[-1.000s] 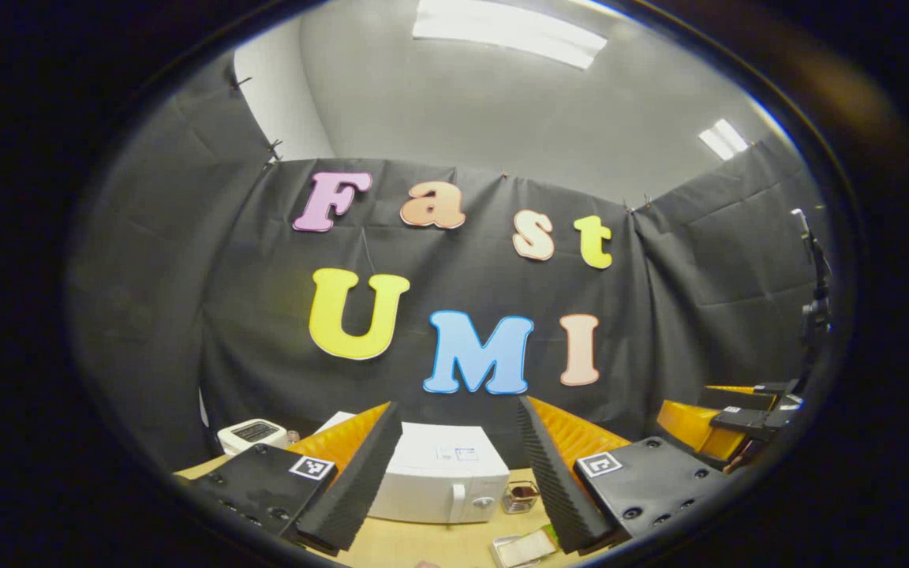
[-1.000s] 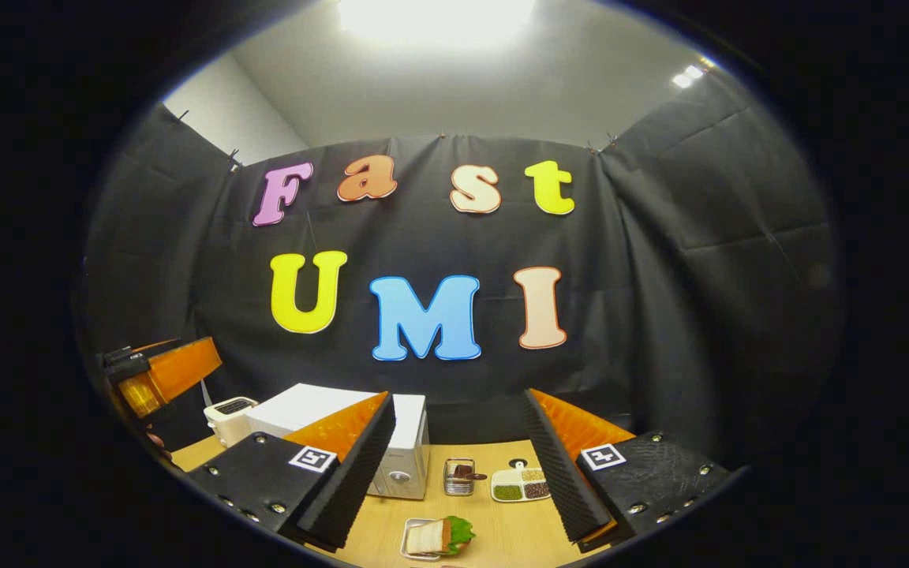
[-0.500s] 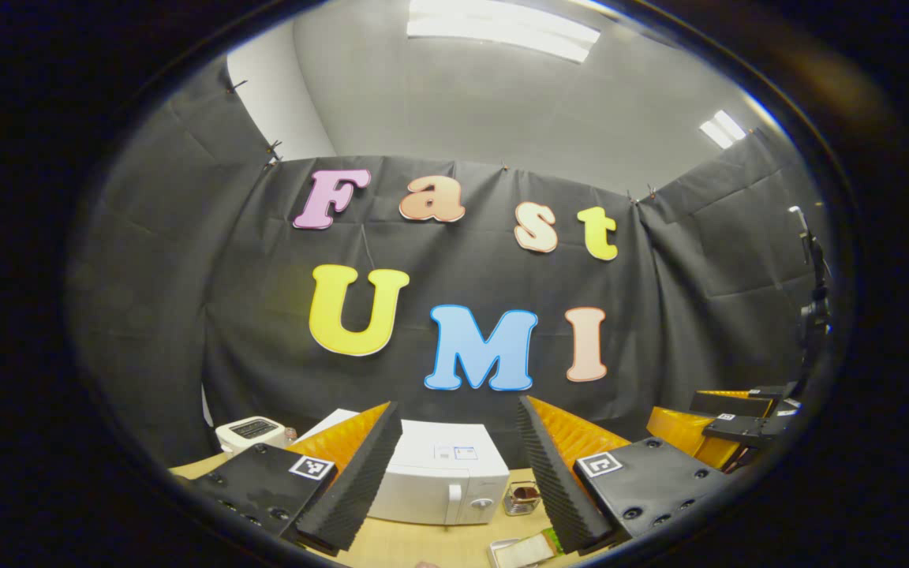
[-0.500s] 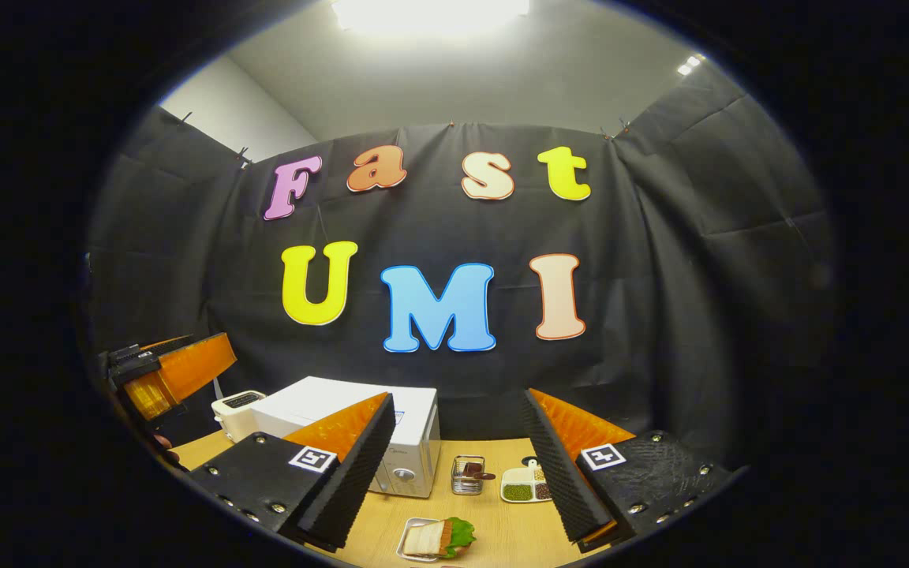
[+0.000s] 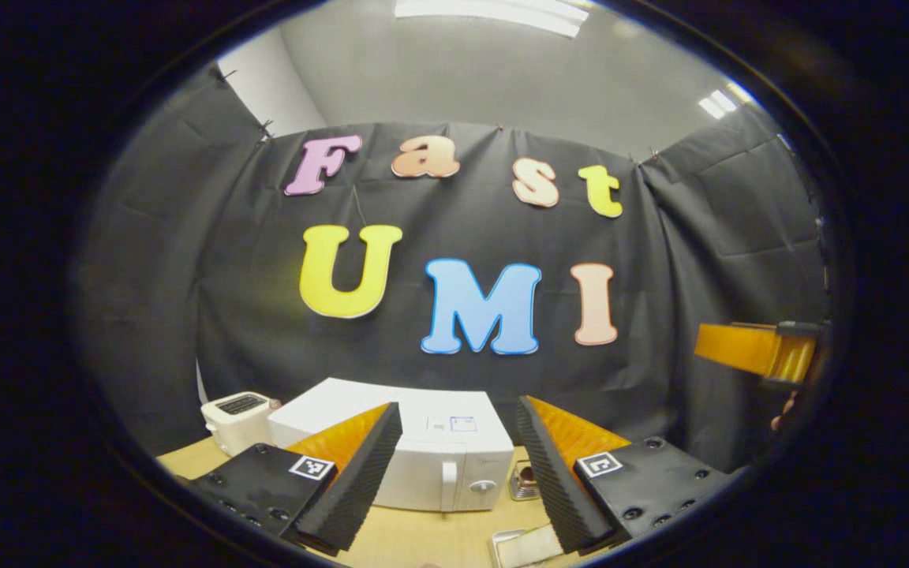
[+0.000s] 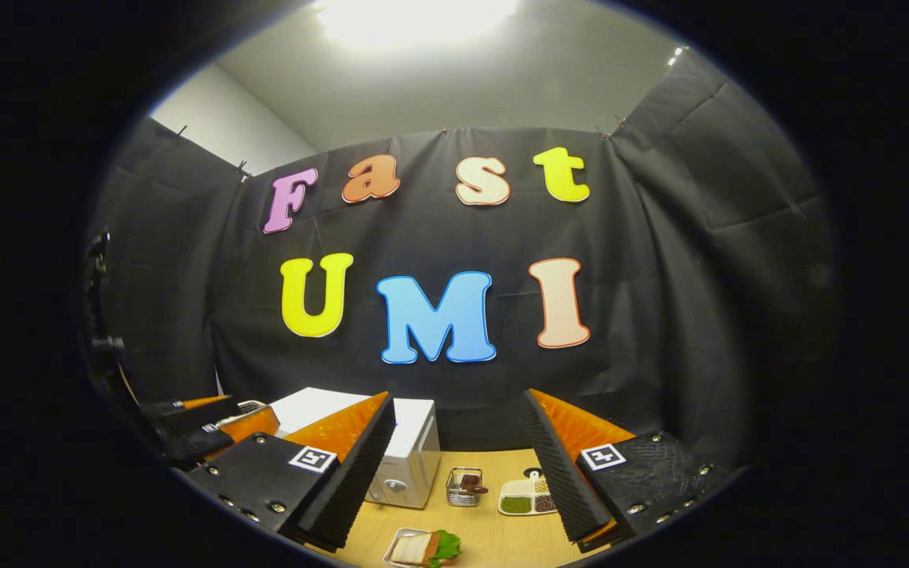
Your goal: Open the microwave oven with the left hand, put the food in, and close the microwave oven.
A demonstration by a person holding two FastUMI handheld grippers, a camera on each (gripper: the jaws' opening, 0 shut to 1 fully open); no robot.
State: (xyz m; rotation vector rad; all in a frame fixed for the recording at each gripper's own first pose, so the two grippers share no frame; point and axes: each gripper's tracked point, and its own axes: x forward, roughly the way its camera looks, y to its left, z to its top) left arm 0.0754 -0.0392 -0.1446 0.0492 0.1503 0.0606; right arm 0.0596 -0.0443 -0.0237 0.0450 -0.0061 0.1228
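Up front, the left gripper [image 5: 454, 465] holds its two fingers spread wide with nothing between them, hanging in the air above the near side of the wooden table [image 5: 423, 536]. Through the gap between its fingers, in the left gripper view, stands the white microwave oven [image 5: 431, 457] with its door shut, the upright handle and a round knob on the right part of its front. To the left of the oven sits a white toaster [image 5: 235, 418], just beside it. Right of the oven, a small wire basket [image 5: 524, 481] stands on the table, partly hidden behind the right-hand finger. At the bottom edge lies the tray with the food [image 5: 521, 546], only its pale end in sight.

Likewise, the right gripper [image 6: 458, 465] has its fingers wide apart and empty, well above the table. Below its gap, in the right gripper view, the food shows as a sandwich with a green leaf on a small tray, lying on the table in front of the oven and apart from it. Farther back stands the wire basket, and next to it a white divided dish [image 6: 524, 498] with green and brown fillings. At the left edge of this view the left gripper appears low beside the oven; at the right edge of the left gripper view the right gripper appears, raised, with fingers of a hand [image 5: 784, 412] under it.
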